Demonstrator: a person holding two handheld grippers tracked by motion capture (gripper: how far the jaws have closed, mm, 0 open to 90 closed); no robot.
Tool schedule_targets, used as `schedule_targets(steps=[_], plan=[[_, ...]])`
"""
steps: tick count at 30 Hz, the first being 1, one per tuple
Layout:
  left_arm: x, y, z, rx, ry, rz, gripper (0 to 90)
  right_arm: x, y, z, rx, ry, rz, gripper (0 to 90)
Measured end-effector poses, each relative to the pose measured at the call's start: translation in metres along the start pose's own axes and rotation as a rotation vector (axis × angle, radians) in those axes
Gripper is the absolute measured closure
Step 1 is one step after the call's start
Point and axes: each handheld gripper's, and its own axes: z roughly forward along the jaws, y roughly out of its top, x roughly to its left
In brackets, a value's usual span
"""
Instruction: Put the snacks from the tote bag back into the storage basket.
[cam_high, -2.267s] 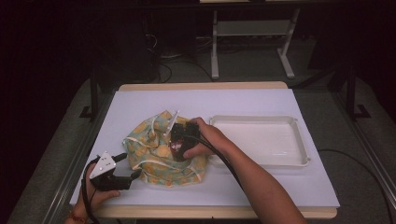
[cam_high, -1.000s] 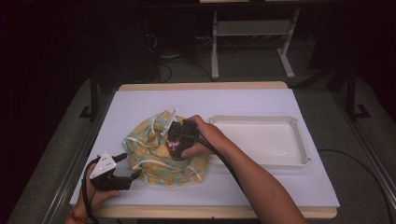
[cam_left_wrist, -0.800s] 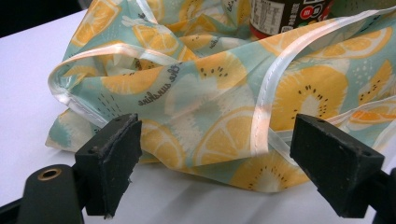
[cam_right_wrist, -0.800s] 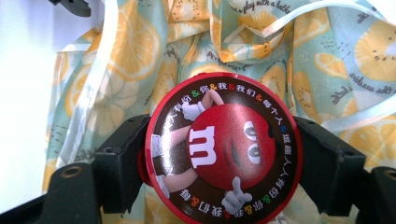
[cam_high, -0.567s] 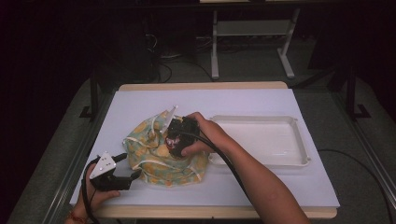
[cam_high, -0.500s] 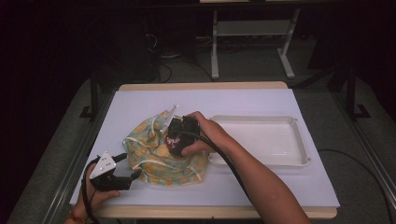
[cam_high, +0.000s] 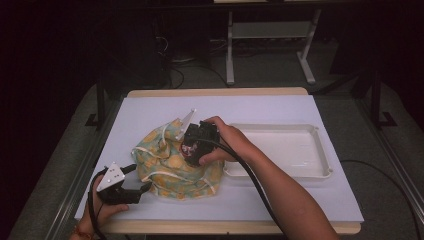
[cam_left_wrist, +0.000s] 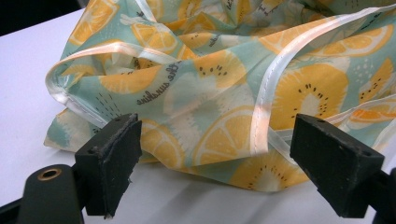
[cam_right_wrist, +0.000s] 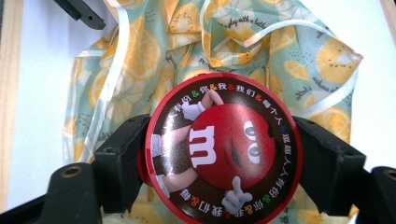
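Note:
A crumpled cloth (cam_high: 167, 167) printed with orange and kiwi slices, edged in white ribbon, lies on the white table. My right gripper (cam_high: 192, 148) hovers over its far right part, shut on a round red M&M's tin (cam_right_wrist: 219, 149) held by its rim between both jaws. The cloth (cam_right_wrist: 261, 56) spreads out beneath the tin. My left gripper (cam_high: 142, 186) rests at the cloth's near left edge, open. In the left gripper view its jaws stand wide apart around my left gripper (cam_left_wrist: 229, 172), and a ribbon-edged fold of cloth (cam_left_wrist: 210, 93) lies just beyond them.
A shallow white tray (cam_high: 280, 176) sits to the right of the cloth, beside my right hand. The table's wooden rim (cam_high: 215, 92) runs along the far side. A metal stand (cam_high: 270, 30) is on the floor beyond the table.
My right gripper with the tin has shifted slightly over the cloth, a little up and away. The left gripper has stayed where it was.

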Motion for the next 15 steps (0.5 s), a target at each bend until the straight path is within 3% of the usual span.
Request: schedule_targets(steps=[15], plan=[[0.0, 0.0, 0.001, 0.0, 0.002, -0.001, 16.1, -0.001, -0.01, -0.021, -0.008, -0.012, 0.007, 23.7]])
